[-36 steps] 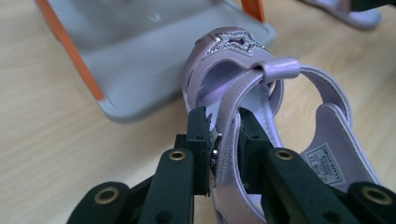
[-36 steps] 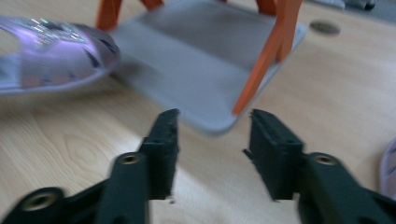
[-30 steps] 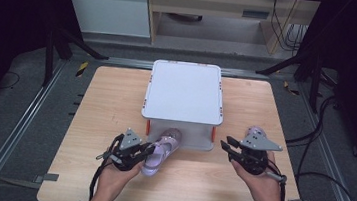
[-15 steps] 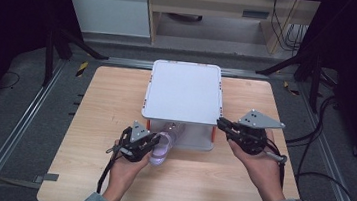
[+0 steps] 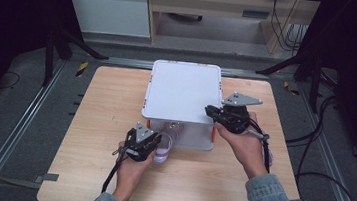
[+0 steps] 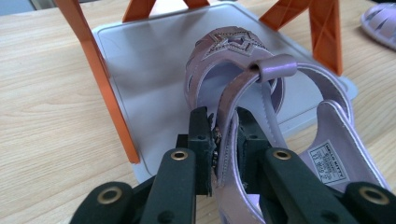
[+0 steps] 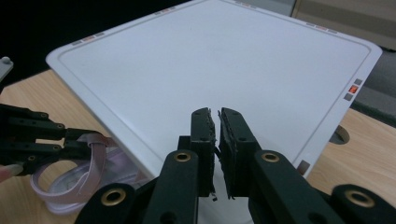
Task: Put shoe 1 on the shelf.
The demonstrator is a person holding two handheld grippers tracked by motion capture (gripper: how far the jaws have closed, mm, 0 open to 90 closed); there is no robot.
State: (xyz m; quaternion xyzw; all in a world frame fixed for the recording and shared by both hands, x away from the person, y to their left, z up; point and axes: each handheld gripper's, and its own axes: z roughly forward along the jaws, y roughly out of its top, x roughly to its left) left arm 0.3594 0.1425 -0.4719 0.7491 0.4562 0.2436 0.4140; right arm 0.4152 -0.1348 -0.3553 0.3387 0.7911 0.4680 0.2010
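A lilac strappy sandal lies with its toe on the grey lower shelf of a white two-level rack with orange legs. My left gripper is shut on the sandal's heel strap; in the high view this gripper sits at the rack's front edge, left of centre. My right gripper hovers over the front right corner of the rack's white top. Its jaws have just been closing, and they stand shut with nothing between them. The high view places it above that corner.
The rack stands at the far middle of a wooden table. A second lilac sandal lies on the table beyond the rack's right leg. Dark floor, metal rails and cables surround the table.
My right gripper has risen from the table at the right and moved left over the rack's front corner, its jaws closing. My left gripper has pushed the sandal further under the rack's top.
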